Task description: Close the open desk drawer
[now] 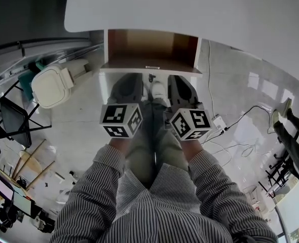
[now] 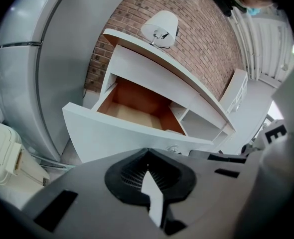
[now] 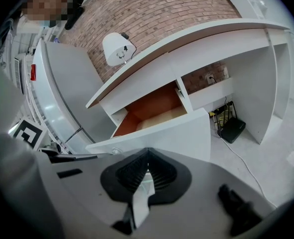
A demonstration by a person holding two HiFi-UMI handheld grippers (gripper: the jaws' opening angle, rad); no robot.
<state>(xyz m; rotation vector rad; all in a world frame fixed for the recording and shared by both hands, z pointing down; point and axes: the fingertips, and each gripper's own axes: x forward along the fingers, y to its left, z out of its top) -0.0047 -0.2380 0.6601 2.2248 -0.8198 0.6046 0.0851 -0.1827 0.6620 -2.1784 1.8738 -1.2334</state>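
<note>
The desk drawer (image 1: 150, 49) stands pulled out under the white desktop (image 1: 200, 14), showing a bare brown inside. Its white front (image 1: 150, 70) faces me, just beyond both grippers. My left gripper (image 1: 131, 78) and right gripper (image 1: 178, 80) hang side by side a little short of that front, both shut with nothing between the pads. In the left gripper view the drawer front (image 2: 132, 138) fills the middle right ahead of the left gripper (image 2: 147, 154). The right gripper view has the same front (image 3: 162, 136) close ahead of the right gripper (image 3: 147, 154).
A white pedal bin (image 1: 53, 85) stands on the floor left of the drawer. A lamp (image 2: 160, 28) sits on the desktop against a brick wall. Under the desk to the right lie a black box (image 3: 233, 129), cables and a power strip (image 1: 219, 121). Chairs stand at far left.
</note>
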